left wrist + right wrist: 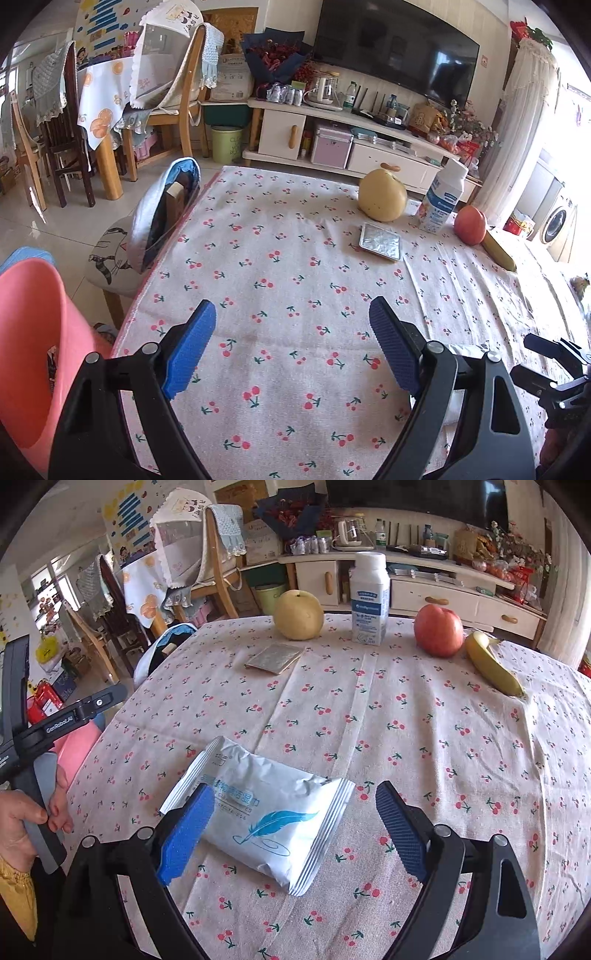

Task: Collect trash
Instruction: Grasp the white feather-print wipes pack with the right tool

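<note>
The right gripper (295, 823) gapes wide and grips nothing; the white wipes packet (258, 818) lies on the tablecloth (424, 738) between its fingers, against the left pad. The left gripper (291, 347) hangs wide open, empty, over bare cloth, with a pink bin (33, 332) at its left.

"GenRobot.AI" stands in white letters on the black gripper handle (61, 722) at the cherry-print tablecloth's left edge. Printing on the white feather-marked wipes packet (266, 812) and white-and-blue drink carton (369, 598) is too blurred to read.
</note>
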`<state>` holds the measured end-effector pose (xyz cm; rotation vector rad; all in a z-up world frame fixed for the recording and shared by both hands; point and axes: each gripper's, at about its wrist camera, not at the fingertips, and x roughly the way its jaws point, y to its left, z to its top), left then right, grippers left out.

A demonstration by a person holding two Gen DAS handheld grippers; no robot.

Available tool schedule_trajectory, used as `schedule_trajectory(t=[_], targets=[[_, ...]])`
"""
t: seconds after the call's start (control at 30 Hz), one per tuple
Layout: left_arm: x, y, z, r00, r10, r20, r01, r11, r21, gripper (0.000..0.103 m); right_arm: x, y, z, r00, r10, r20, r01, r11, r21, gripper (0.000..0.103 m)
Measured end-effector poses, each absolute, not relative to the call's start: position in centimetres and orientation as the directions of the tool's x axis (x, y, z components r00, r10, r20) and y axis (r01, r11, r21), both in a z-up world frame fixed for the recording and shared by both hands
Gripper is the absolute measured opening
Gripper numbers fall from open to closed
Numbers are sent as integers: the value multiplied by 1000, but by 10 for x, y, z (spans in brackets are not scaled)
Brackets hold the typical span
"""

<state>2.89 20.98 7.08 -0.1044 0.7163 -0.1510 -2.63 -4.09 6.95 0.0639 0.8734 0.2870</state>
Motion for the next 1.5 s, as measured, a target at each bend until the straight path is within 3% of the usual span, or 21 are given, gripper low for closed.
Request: schedule_trajectory(t=[0.17,0.37,0.6,0.73,0.87,1.13,1.5], targets=[[31,200,67,723,-215,-657,133,976,-173,86,-14,-17,56,570,331,-752,-380,918,116,88],[37,196,61,696,-240,-677,141,970,-199,86,14,-9,47,466,446,-764,-497,846,191,88],[42,184,54,678,-239,-695,165,971,-173,86,20,-7,30,373,463,-804,-582,792,186,93],[46,174,51,668,-268,-694,187,963,-193,86,8,-5,30,342,481,-807,-601,773,206,95],[50,163,49,657,-309,-688,214,951,-223,86,-8,9,27,374,419,-827,-625,773,109,96],[61,134,44,647,-319,-693,299,942,-154,86,-17,18,18,451,327,-831,-591,807,-4,95],[134,90,37,605,-290,-742,328,939,-100,86,-10,-9,27,462,368,-807,-529,845,82,80]])
